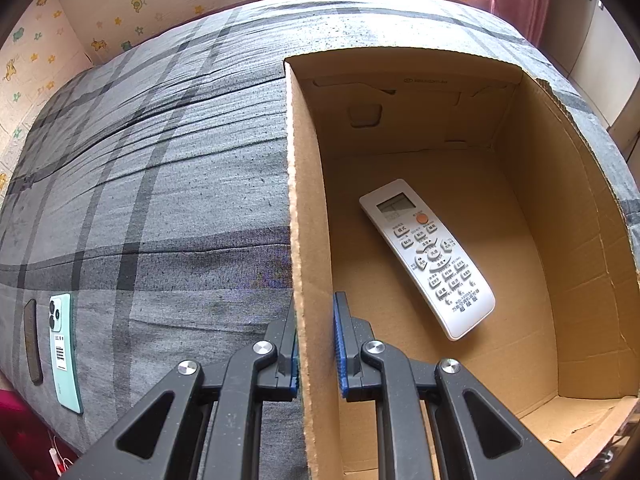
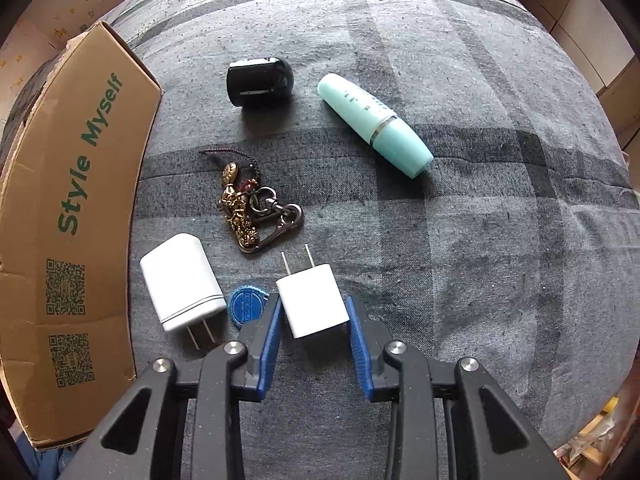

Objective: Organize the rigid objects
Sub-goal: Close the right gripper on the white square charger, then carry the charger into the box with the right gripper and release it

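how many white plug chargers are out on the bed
2. One small white cube-shaped plastic charger lies between the right gripper fingers, prongs pointing away. One larger white rounded plastic charger lies to its left, beside the brown cardboard box. Others may be out of view.

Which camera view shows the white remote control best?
The left wrist view: the white remote control lies face up on the floor of the cardboard box, buttons visible. The right wrist view shows only the box's outer wall, not the remote.
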Demonstrator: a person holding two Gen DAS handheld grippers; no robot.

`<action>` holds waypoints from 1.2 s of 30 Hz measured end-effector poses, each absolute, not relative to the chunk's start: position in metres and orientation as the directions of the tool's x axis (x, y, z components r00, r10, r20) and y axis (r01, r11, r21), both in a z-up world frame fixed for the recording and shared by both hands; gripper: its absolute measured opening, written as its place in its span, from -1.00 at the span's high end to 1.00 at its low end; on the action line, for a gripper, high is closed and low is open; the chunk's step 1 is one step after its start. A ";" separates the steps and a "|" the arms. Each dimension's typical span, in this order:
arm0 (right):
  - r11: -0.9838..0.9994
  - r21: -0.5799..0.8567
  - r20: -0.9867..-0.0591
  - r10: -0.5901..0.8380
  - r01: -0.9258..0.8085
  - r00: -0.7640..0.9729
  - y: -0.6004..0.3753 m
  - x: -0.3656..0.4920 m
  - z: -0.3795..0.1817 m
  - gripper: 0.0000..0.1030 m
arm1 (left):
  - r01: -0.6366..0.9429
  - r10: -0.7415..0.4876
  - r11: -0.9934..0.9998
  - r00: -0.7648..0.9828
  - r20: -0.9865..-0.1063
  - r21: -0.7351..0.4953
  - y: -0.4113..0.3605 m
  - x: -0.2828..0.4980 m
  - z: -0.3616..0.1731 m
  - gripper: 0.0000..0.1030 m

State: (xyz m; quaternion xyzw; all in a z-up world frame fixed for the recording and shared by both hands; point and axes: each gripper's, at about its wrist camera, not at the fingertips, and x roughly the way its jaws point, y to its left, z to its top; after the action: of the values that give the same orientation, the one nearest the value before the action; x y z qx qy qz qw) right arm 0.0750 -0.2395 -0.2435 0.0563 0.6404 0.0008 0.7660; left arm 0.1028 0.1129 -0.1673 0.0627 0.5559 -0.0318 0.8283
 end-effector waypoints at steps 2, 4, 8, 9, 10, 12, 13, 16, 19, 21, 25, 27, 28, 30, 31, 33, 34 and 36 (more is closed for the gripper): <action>0.994 0.080 -0.981 0.066 0.072 0.183 -0.235 0.075 -0.237 0.36 | 0.124 0.018 0.990 0.380 -0.925 0.070 0.113 0.103 -0.167 0.72; 0.994 0.079 -0.981 0.065 0.074 0.181 -0.234 0.074 -0.233 0.36 | 0.126 0.019 0.989 0.380 -0.925 0.072 0.112 0.103 -0.167 0.72; 0.996 0.067 -0.980 0.054 0.063 0.191 -0.236 0.075 -0.223 0.38 | 0.126 0.020 0.989 0.380 -0.925 0.074 0.112 0.102 -0.167 0.72; 0.996 0.066 -0.980 0.053 0.061 0.194 -0.237 0.077 -0.219 0.38 | 0.127 0.021 0.989 0.381 -0.925 0.075 0.112 0.102 -0.167 0.72; 0.996 0.066 -0.979 0.053 0.060 0.197 -0.236 0.076 -0.216 0.38 | 0.127 0.022 0.989 0.381 -0.925 0.076 0.112 0.103 -0.167 0.72; 0.997 0.064 -0.977 0.052 0.052 0.206 -0.234 0.076 -0.210 0.38 | 0.127 0.022 0.989 0.380 -0.925 0.076 0.113 0.103 -0.168 0.72; 0.997 0.064 -0.976 0.052 0.050 0.212 -0.232 0.076 -0.206 0.38 | 0.126 0.022 0.989 0.380 -0.925 0.075 0.113 0.102 -0.168 0.72; 0.997 0.063 -0.972 0.052 0.040 0.228 -0.227 0.076 -0.194 0.38 | 0.127 0.022 0.989 0.381 -0.924 0.076 0.112 0.102 -0.167 0.72; 0.998 0.060 -0.969 0.051 0.029 0.241 -0.222 0.077 -0.184 0.38 | 0.128 0.023 0.989 0.380 -0.925 0.077 0.111 0.102 -0.167 0.72; 0.998 0.059 -0.968 0.053 0.019 0.246 -0.218 0.077 -0.177 0.38 | 0.128 0.023 0.989 0.381 -0.924 0.077 0.111 0.102 -0.168 0.72; 0.999 0.055 -0.963 0.052 0.001 0.263 -0.213 0.082 -0.170 0.38 | 0.129 0.025 0.988 0.381 -0.924 0.080 0.110 0.102 -0.168 0.72; 0.999 0.053 -0.960 0.054 -0.009 0.273 -0.210 0.083 -0.164 0.38 | 0.128 0.024 0.989 0.381 -0.924 0.078 0.110 0.103 -0.168 0.72; 0.998 0.054 -0.958 0.056 -0.016 0.281 -0.208 0.084 -0.161 0.38 | 0.127 0.023 0.989 0.381 -0.924 0.077 0.110 0.103 -0.168 0.72; 0.998 0.050 -0.955 0.057 -0.031 0.292 -0.203 0.086 -0.155 0.39 | 0.127 0.023 0.989 0.381 -0.924 0.078 0.110 0.103 -0.168 0.72; 0.998 0.048 -0.953 0.058 -0.039 0.299 -0.200 0.086 -0.151 0.39 | 0.127 0.023 0.989 0.381 -0.924 0.077 0.110 0.103 -0.167 0.72; 0.998 0.042 -0.949 0.057 -0.055 0.311 -0.193 0.088 -0.145 0.39 | 0.128 0.022 0.989 0.380 -0.925 0.076 0.110 0.103 -0.168 0.72; 0.997 0.039 -0.946 0.057 -0.061 0.319 -0.189 0.089 -0.141 0.39 | 0.127 0.021 0.989 0.380 -0.925 0.075 0.111 0.103 -0.168 0.72; 0.997 0.041 -0.941 0.063 -0.073 0.332 -0.183 0.091 -0.135 0.39 | 0.128 0.021 0.989 0.381 -0.924 0.075 0.111 0.103 -0.168 0.72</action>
State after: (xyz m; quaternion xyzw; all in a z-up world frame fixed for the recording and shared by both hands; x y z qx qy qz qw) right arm 0.0906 -0.1826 -0.1354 -0.0044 0.5763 0.0414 0.8162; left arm 0.1030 0.1108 -0.1675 0.0669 0.5556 -0.0323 0.8282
